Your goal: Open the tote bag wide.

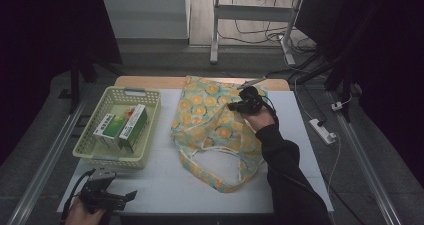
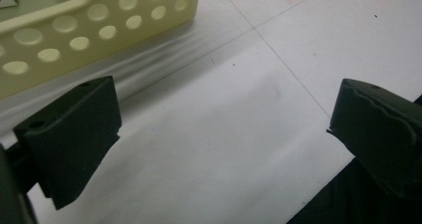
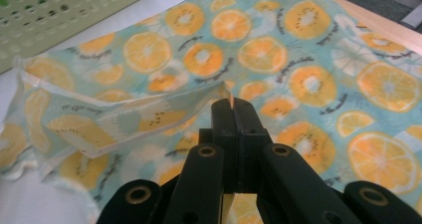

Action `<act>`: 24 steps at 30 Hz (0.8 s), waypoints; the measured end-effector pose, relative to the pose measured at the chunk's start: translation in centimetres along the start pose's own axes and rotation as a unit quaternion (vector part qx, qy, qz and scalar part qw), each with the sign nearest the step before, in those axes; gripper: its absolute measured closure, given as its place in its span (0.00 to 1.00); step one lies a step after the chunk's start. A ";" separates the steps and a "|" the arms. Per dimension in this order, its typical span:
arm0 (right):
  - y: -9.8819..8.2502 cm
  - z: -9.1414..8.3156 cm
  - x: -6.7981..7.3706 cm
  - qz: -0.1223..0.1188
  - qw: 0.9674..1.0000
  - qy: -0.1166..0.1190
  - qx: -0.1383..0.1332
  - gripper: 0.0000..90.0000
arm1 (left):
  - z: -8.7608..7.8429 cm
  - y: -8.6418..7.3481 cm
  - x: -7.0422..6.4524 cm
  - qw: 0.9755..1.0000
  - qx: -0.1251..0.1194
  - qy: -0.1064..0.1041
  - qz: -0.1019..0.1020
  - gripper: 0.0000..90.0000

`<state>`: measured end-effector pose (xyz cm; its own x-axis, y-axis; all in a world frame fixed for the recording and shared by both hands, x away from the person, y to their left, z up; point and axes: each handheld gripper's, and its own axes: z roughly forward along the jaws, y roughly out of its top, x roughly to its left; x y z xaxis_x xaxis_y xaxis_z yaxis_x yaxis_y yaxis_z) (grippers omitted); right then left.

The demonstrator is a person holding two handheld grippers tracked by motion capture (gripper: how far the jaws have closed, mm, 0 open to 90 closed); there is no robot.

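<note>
While the fruit-print cloth bag [image 1: 210, 130] lay spread flat across the middle of the white surface [image 1: 165, 185], its handles trailing toward the person's edge, the right gripper [image 3: 232, 104] had its jaws pressed together on a fold of the bag's edge near the far right corner, lifting a thin ridge of fabric off the rest. In the high view that gripper [image 1: 248, 101] sat on the bag's far side, the dark sleeve [image 1: 282, 160] reaching over the cloth.

Just left of the bag, apart from it, stood the pale perforated basket [image 1: 117, 127] with green and white boxes [image 1: 122, 127] inside. The left gripper [image 1: 107, 197] hovered low at the near left corner of the surface, its jaws spread wide over bare white surface, the basket wall [image 2: 99, 35] just beyond them, holding nothing.

The step in hand looked like opening the bag's mouth by raising one layer. The next move would likely call for a steady upward pull without losing the thin pinch, and for the free left gripper to take a box or the opposite edge.
</note>
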<state>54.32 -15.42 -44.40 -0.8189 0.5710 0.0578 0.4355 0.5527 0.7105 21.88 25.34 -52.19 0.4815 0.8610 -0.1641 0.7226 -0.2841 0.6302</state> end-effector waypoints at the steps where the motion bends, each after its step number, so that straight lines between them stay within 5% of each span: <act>1: 0.1 0.1 -0.2 0.001 1.000 -0.002 0.000 1.00 | 0.0 0.0 0.0 1.000 0.000 0.000 0.000 0.00; 9: 0.5 1.4 -2.0 0.012 1.000 -0.027 0.001 0.99 | 0.0 0.0 0.0 1.000 0.001 0.000 -0.002 0.00; 17: -1.2 4.1 -3.4 0.028 0.998 -0.045 0.024 0.99 | 0.0 0.0 0.1 1.000 0.000 -0.001 -0.003 0.00; 24: -2.8 5.2 -3.2 0.044 0.998 -0.027 0.034 0.73 | 0.0 0.0 0.1 1.000 0.000 0.000 -0.003 0.00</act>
<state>57.64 -15.58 -50.19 -0.7555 0.6504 0.0784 0.5308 0.5375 0.6552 21.89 25.40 -52.19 0.4770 0.8627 -0.1680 0.7255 -0.2786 0.6293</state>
